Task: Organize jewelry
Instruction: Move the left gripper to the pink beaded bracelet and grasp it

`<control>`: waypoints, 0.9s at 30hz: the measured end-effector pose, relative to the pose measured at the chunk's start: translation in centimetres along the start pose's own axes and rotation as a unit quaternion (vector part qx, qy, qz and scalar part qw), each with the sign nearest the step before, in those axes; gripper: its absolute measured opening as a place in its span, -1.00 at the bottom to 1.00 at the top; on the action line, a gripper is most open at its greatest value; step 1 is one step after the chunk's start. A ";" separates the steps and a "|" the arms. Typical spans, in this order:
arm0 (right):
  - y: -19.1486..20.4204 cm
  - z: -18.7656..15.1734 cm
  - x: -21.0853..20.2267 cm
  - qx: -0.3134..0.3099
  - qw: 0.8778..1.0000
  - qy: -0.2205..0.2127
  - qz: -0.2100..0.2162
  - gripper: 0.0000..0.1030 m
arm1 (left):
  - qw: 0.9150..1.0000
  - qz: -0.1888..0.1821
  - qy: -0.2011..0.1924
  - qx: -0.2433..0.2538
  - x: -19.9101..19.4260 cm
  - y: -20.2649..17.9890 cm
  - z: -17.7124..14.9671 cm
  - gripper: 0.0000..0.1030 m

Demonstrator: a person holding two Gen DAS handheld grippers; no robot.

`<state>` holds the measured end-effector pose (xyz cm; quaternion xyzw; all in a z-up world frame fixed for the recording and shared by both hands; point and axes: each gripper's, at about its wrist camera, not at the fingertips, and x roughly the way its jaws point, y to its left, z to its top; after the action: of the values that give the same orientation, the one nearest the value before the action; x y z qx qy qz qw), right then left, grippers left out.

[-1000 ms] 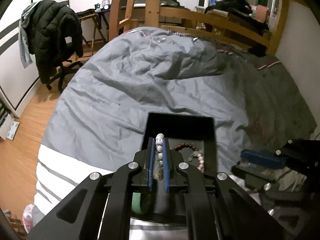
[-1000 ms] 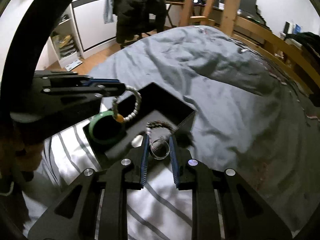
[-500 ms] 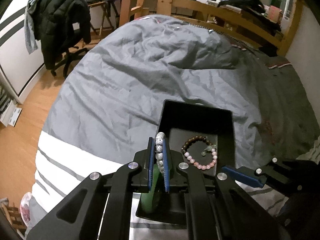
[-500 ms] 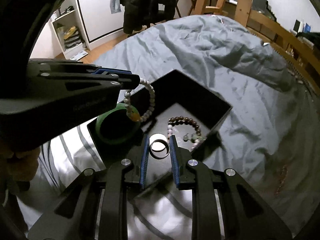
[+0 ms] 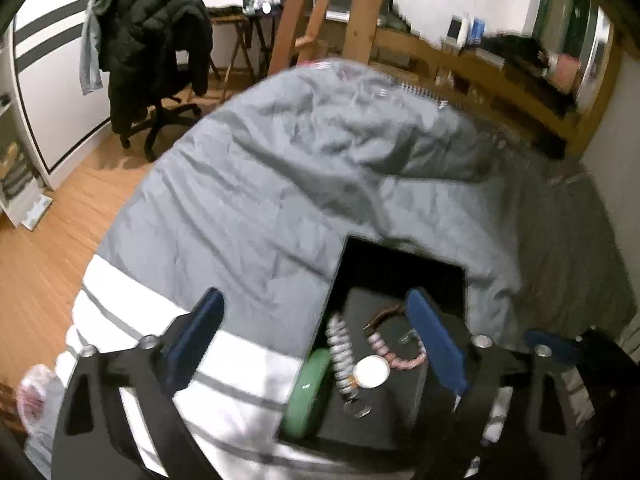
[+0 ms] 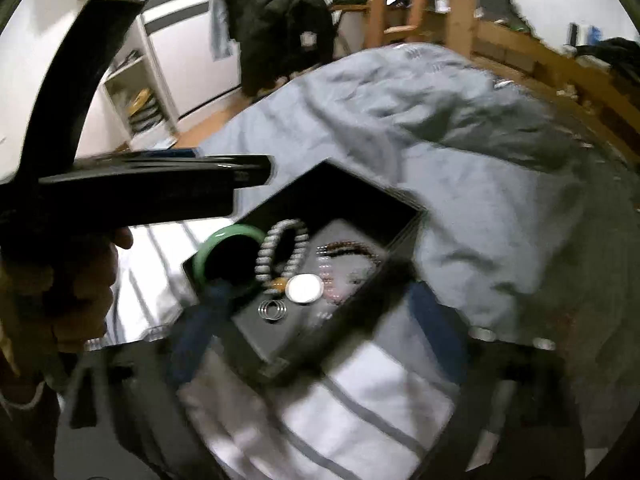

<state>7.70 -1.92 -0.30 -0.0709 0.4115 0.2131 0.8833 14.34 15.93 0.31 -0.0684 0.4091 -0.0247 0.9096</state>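
Note:
A black open box (image 5: 400, 264) (image 6: 372, 204) lies on the bed. In it are a green bangle (image 5: 308, 392) (image 6: 208, 252), a white bead bracelet (image 5: 340, 352) (image 6: 280, 252), a white round disc (image 5: 370, 372) (image 6: 305, 288), a metal ring (image 5: 357, 408) (image 6: 273, 309) and a brown and pink bead bracelet (image 5: 396, 340) (image 6: 348, 252). My left gripper (image 5: 316, 340) is open and empty above the box's left rim. My right gripper (image 6: 320, 312) is open and empty over the box's near corner. Both views are blurred.
The grey duvet (image 5: 300, 160) has a white striped part (image 5: 248, 364) under the box. A wooden bed frame (image 5: 500, 76) stands behind. A chair with a dark jacket (image 5: 156, 52) stands on the wood floor at left. White shelves (image 6: 132, 88) stand at far left.
Both grippers have opened. The white bead bracelet has dropped from the left gripper into the box, and the metal ring has dropped from the right gripper into the box.

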 end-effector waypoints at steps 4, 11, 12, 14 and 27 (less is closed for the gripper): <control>-4.3 -2.0 -3.0 0.014 0.999 0.004 -0.035 0.84 | 0.999 -0.019 -0.014 0.024 -0.5 -2.6 -0.7 0.79; -12.8 -7.2 -6.5 0.078 0.993 0.028 -0.079 0.84 | 0.992 -0.027 -0.027 0.121 -1.4 -11.8 -4.3 0.79; -13.9 -8.3 -6.7 0.088 0.992 0.032 -0.081 0.84 | 0.990 -0.038 -0.029 0.134 -1.5 -13.3 -4.9 0.79; -14.8 -9.6 -6.5 0.092 0.992 0.041 -0.078 0.84 | 0.987 -0.058 -0.026 0.149 -1.3 -15.8 -5.7 0.79; -18.5 -14.1 -0.9 0.117 0.990 0.068 -0.037 0.34 | 0.970 -0.060 0.030 0.235 7.6 -27.1 -7.9 0.79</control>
<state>5.41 -23.04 -9.78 0.0036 0.4894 0.1252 0.8630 13.76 -12.43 -6.60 0.1237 0.4138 -0.1763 0.8845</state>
